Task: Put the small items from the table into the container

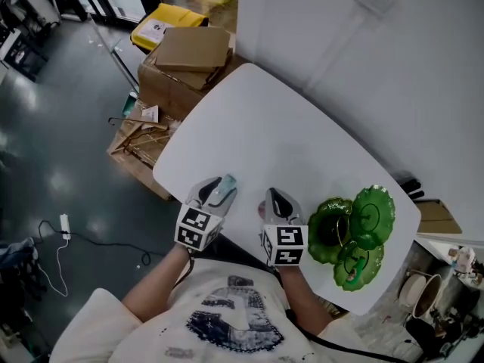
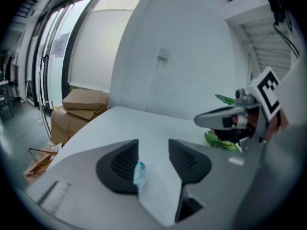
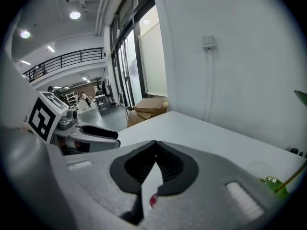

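Observation:
A green glass tiered dish (image 1: 355, 229) stands at the right end of the white table (image 1: 280, 134). My left gripper (image 1: 223, 186) is near the table's front edge. In the left gripper view its jaws (image 2: 153, 143) stand apart. A small pale blue item (image 2: 139, 174) lies by the left pad, and the right pad is clear of it. My right gripper (image 1: 274, 197) is beside it, just left of the dish, with its jaws (image 3: 156, 145) shut. A tiny red thing (image 3: 153, 200) shows low in the slit between them. I cannot tell whether it is pinched or lies on the table.
Cardboard boxes (image 1: 189, 59) and a yellow box (image 1: 162, 21) are stacked beyond the table's far left corner. A white wall (image 1: 393, 66) runs along the table's right side. A cable (image 1: 60, 240) lies on the grey floor at left. Clutter (image 1: 431, 293) sits past the near right corner.

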Tool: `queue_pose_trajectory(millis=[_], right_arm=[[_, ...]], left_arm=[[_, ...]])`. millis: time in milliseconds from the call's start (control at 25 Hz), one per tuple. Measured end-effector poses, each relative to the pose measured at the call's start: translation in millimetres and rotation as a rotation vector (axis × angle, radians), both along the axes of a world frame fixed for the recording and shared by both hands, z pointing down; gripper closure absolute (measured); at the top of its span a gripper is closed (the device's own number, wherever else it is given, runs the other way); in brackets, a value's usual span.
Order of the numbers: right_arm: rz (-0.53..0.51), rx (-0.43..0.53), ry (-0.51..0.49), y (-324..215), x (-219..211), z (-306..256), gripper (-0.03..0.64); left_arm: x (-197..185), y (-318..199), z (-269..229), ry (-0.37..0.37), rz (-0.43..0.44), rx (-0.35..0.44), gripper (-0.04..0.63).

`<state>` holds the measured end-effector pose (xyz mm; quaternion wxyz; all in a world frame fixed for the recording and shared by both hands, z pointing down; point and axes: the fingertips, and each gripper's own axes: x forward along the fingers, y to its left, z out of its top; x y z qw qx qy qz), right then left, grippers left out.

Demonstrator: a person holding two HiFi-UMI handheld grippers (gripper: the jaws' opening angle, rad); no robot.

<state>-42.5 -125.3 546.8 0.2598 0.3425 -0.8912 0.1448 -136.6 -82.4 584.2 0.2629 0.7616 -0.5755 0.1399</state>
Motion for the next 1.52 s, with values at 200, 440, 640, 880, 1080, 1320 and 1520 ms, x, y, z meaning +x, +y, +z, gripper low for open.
queue_pose_trajectory(millis=[200, 440, 640, 880, 1080, 1320, 1520], right_arm=[[-0.021, -0.021, 0.002, -2.3, 4.1, 10.7, 0.615], [-0.043, -0.044, 0.001, -8.1, -2.6, 26.4, 0.615], [-0.066, -0.081, 0.011, -9.3, -10.8, 43.3, 0.616], [-0.073, -0.121, 0.022, -13.2, -16.4, 59.3, 0.616], [-0.068, -0.138, 0.037, -19.7, -14.4, 68.1, 0.616], [-0.061, -0.150, 0.049, -25.3, -10.1, 75.6, 0.616], [-0.060, -0.154, 0.053, -25.6, -11.0, 76.1, 0.615]], left_arm=[[6.2, -2.8, 21.2, 0.040, -0.019, -0.053, 0.348], [5.8, -5.5, 46.9, 0.013, -0.039, -0.104, 0.308], [4.6, -7.2, 73.5, -0.006, -0.047, -0.162, 0.307], [0.3, -12.4, 100.9, -0.024, -0.056, -0.222, 0.307], [-4.7, -15.6, 118.8, -0.031, -0.061, -0.261, 0.308], [-6.4, -16.4, 132.5, -0.039, -0.057, -0.290, 0.310], [-7.7, -18.4, 132.9, -0.047, -0.057, -0.284, 0.336]])
